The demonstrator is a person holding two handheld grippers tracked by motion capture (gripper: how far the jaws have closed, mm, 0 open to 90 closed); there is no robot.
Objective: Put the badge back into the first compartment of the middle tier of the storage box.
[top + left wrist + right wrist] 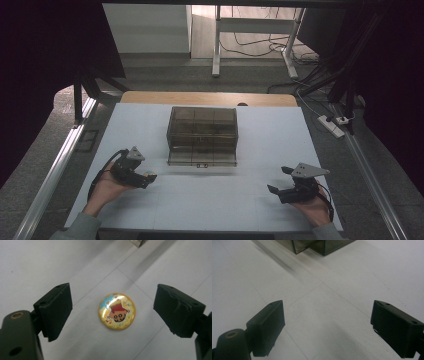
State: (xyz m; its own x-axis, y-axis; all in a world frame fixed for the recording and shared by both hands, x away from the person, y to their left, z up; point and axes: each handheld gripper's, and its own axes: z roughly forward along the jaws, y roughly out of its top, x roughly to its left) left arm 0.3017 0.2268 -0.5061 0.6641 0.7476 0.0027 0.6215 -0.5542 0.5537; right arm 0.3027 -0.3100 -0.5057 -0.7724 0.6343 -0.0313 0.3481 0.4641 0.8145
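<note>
A round yellow badge (pixel 117 311) with a cartoon face lies flat on the white table top (pixel 210 195). My left gripper (pixel 113 309) is open around it, one jaw on each side and neither touching it. In the high view this gripper (pixel 141 180) sits at the front left, with the badge (pixel 149 174) at its tips. At the front right, my right gripper (pixel 276 180) is open over bare table, and its own view shows nothing between the jaws (pixel 327 325). A smoky translucent drawer box (pixel 202 129) stands mid-table, its bottom drawer (pixel 201 159) pulled out toward me.
The box's corner and its drawer (pixel 299 246) lie ahead of the right gripper. A wooden strip (pixel 207 97) borders the table's far edge. Metal rails (pixel 55 170) run along both sides, and a power strip (pixel 331 125) with cables lies on the floor to the right.
</note>
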